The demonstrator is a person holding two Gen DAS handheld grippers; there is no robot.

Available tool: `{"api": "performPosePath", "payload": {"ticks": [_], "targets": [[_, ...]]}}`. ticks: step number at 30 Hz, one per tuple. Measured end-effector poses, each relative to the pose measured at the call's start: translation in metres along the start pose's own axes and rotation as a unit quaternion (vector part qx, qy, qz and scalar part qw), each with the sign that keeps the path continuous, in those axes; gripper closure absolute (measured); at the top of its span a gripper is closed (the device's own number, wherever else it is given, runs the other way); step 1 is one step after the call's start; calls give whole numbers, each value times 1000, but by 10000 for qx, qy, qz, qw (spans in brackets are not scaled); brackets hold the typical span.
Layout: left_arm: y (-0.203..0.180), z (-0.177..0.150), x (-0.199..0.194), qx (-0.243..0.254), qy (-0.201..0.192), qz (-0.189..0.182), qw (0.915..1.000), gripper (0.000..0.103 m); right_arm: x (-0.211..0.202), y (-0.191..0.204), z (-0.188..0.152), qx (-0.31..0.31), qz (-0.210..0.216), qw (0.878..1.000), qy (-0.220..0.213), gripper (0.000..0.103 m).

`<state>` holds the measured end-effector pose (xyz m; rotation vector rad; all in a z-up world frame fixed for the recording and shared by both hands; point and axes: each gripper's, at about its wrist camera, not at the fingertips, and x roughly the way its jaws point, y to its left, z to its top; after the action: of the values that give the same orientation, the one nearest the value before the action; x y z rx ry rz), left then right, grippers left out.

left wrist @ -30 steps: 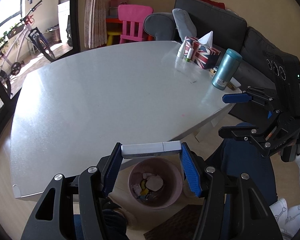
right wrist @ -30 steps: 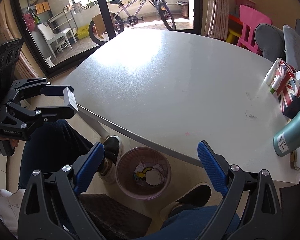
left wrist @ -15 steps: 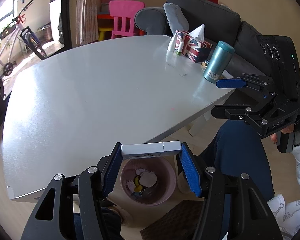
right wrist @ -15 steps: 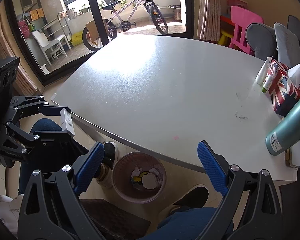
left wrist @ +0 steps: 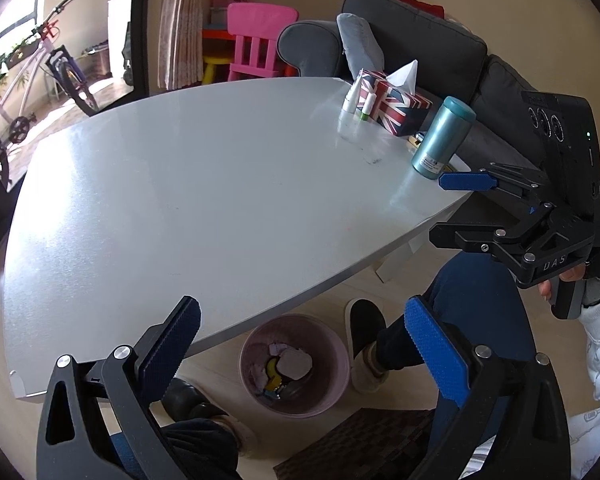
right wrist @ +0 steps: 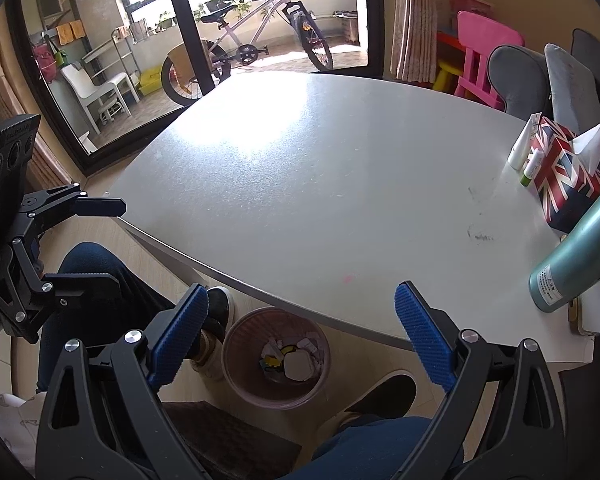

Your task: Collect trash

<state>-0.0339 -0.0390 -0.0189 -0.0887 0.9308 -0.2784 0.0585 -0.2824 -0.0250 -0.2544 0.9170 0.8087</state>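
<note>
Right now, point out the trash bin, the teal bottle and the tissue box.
trash bin [left wrist: 336, 394], left wrist view, pink rim
teal bottle [left wrist: 440, 138], left wrist view, mid-body
tissue box [right wrist: 560, 184], right wrist view, flag-printed side

The worktop [left wrist: 204, 184] hid the far rim of the pink bin [left wrist: 332, 364] in the left wrist view. The scraps [right wrist: 292, 360] inside were too small to identify. The teal bottle's [right wrist: 576, 256] cap ran off the right wrist picture's edge, and its label print was unreadable. A flat thing behind it was mostly hidden. Both claws' handles were cropped below.
</note>
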Motion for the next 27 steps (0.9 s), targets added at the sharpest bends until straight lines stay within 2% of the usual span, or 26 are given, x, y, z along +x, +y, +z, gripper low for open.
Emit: {"api": "performPosePath", "payload": {"ticks": [16,27], "targets": [[19,5,-5,-233,-168,247,9993,5,3,-3,2,53,-79,9999,-54,10],[51,21,-3,-443,-335,639,9964,5,11,-20,30,191,-260,9992,-238,9]]}}
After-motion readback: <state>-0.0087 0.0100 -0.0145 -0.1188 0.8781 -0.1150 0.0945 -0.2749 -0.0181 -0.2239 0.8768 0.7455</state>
